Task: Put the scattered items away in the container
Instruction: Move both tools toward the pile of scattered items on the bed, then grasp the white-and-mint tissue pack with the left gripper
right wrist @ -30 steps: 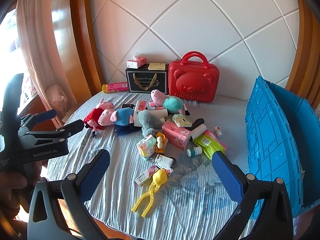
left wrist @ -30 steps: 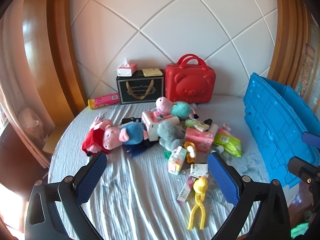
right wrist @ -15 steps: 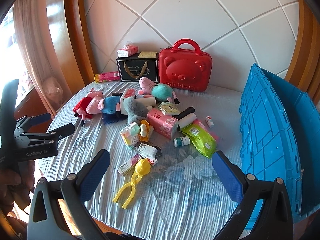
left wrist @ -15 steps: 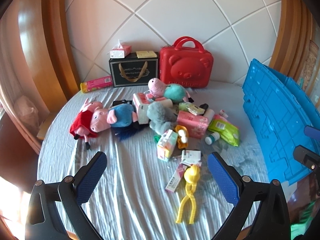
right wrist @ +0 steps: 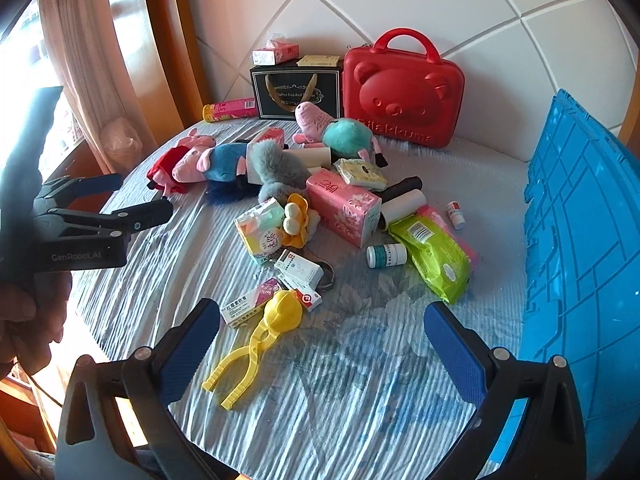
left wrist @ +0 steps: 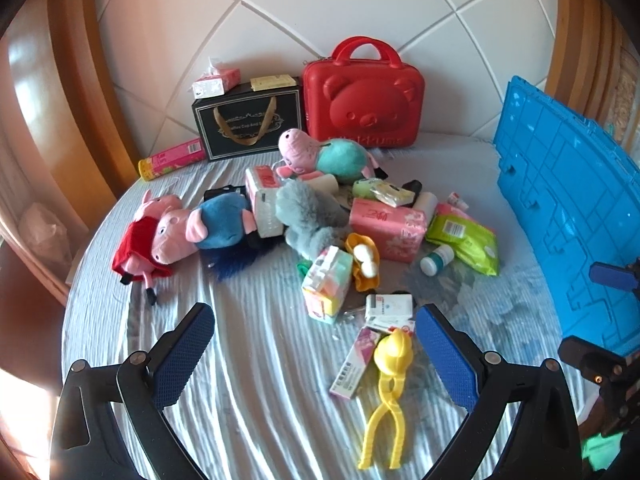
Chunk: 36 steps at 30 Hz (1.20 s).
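Note:
Scattered items lie on a round bed: pig plush toys, a teal-bodied pig plush, a pink tissue pack, a green wipes pack, small boxes and a yellow snowball clip. The blue crate stands at the right. My left gripper is open and empty above the near bed; it also shows in the right wrist view. My right gripper is open and empty near the yellow clip.
A red bear case and a black gift box with a tissue box on top stand against the padded headboard. A pink tube lies at the back left. Wooden frame and curtain at left.
Both grippers have moved forward and lower toward the pile, so the items look nearer. Both stay open. Nothing on the bed has moved.

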### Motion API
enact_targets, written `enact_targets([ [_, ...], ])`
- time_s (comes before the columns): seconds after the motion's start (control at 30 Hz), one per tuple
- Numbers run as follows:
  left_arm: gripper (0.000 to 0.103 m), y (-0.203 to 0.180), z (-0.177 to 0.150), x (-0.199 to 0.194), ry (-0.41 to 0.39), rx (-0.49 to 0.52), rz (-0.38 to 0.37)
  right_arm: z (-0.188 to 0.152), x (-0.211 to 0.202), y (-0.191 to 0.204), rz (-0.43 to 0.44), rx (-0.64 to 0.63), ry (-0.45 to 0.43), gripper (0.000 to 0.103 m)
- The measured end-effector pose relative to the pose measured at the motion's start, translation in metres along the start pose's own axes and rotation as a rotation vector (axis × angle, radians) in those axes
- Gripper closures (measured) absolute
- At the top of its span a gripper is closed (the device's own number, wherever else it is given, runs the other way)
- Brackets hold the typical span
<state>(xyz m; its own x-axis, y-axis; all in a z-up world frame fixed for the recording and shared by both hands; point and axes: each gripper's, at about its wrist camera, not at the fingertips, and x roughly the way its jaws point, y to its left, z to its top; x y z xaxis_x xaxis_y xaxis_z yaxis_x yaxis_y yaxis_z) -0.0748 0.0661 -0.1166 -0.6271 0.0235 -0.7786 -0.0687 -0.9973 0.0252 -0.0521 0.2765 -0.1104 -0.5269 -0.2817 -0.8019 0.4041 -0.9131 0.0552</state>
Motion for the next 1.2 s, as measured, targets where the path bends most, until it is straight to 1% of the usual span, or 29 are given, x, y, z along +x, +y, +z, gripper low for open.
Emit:
enact_targets([
  [0.2, 0.001, 0.011, -0.003, 0.067, 0.049, 0.028, -0.07, -0.008, 0.041, 0.006, -0.04, 0.044, 0.047, 0.0],
  [0.33, 0.002, 0.013, -0.004, 0.108, 0.075, 0.068, -0.1, -0.015, 0.071, 0.008, -0.066, 0.078, 0.076, 0.0],
  [0.47, 0.005, 0.015, -0.006, 0.139, 0.091, 0.092, -0.123, -0.021, 0.099, 0.013, -0.076, 0.088, 0.109, 0.0],
  [0.6, 0.012, 0.014, -0.011, 0.162, 0.111, 0.11, -0.148, -0.026, 0.113, 0.02, -0.075, 0.108, 0.122, 0.0],
  [0.73, 0.012, 0.012, -0.016, 0.182, 0.134, 0.118, -0.18, -0.032, 0.122, 0.025, -0.072, 0.124, 0.135, 0.0],
  [0.77, 0.012, 0.011, -0.018, 0.186, 0.138, 0.12, -0.181, -0.034, 0.124, 0.026, -0.073, 0.123, 0.141, 0.0],
  [0.83, 0.019, 0.012, -0.018, 0.192, 0.143, 0.119, -0.18, -0.036, 0.129, 0.026, -0.075, 0.128, 0.15, 0.0],
  [0.93, 0.022, 0.014, -0.018, 0.198, 0.145, 0.112, -0.16, -0.038, 0.136, 0.025, -0.081, 0.135, 0.154, 0.0],
  [1.0, 0.022, 0.014, -0.019, 0.199, 0.139, 0.11, -0.162, -0.038, 0.14, 0.025, -0.083, 0.138, 0.157, 0.0],
  [1.07, 0.027, 0.014, -0.019, 0.201, 0.142, 0.114, -0.172, -0.038, 0.145, 0.025, -0.083, 0.139, 0.161, 0.0],
  [1.1, 0.04, 0.013, -0.018, 0.201, 0.138, 0.118, -0.183, -0.037, 0.147, 0.025, -0.083, 0.139, 0.162, 0.0],
  [1.13, 0.055, 0.012, -0.018, 0.201, 0.135, 0.124, -0.19, -0.035, 0.149, 0.025, -0.084, 0.138, 0.162, 0.0],
  [1.2, 0.058, 0.01, -0.016, 0.202, 0.133, 0.133, -0.185, -0.032, 0.153, 0.025, -0.086, 0.133, 0.158, 0.0],
])
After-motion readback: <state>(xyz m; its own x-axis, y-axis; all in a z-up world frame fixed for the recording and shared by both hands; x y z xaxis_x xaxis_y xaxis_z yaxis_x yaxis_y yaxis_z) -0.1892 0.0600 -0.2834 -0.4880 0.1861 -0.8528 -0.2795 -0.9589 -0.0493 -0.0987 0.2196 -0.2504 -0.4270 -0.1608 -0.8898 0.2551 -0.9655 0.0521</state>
